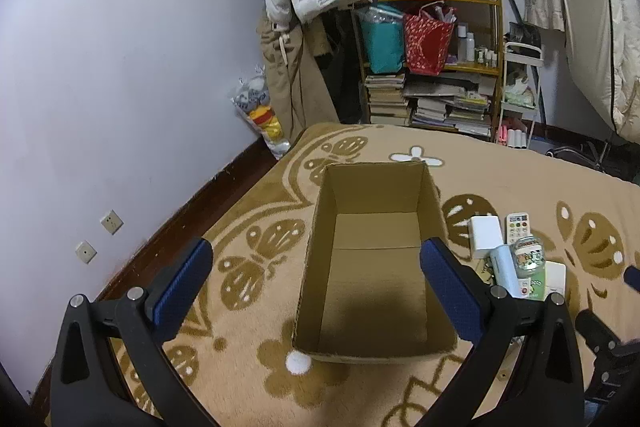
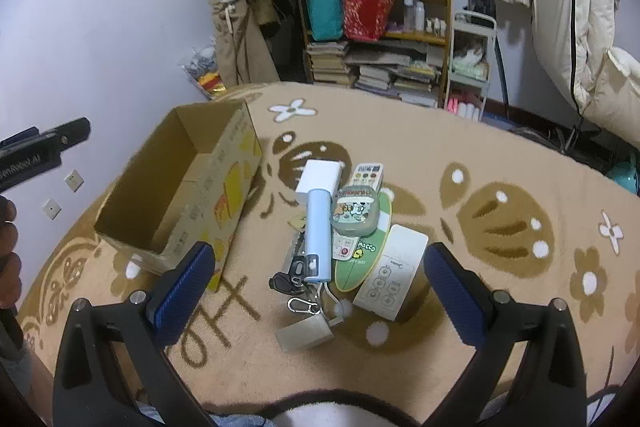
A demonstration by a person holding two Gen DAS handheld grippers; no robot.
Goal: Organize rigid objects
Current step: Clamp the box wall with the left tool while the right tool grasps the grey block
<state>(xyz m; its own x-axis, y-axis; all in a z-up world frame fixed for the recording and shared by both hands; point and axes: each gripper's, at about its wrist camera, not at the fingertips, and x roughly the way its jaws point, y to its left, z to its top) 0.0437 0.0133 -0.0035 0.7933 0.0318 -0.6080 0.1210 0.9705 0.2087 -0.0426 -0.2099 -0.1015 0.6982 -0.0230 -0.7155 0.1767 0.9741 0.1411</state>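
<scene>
An empty cardboard box [image 1: 376, 267] sits on a tan patterned blanket [image 1: 248, 227], under the released left hand-held gripper [image 1: 316, 279]. To its right lies a pile of small items [image 2: 344, 227], with the right hand-held gripper [image 2: 320, 283] released above it.

Our left wrist view looks steeply down into the cardboard box [image 1: 372, 267]; our right looks down over the pile of small items [image 2: 344, 239] (box at its left). Both share the blanket [image 1: 248, 227].
</scene>
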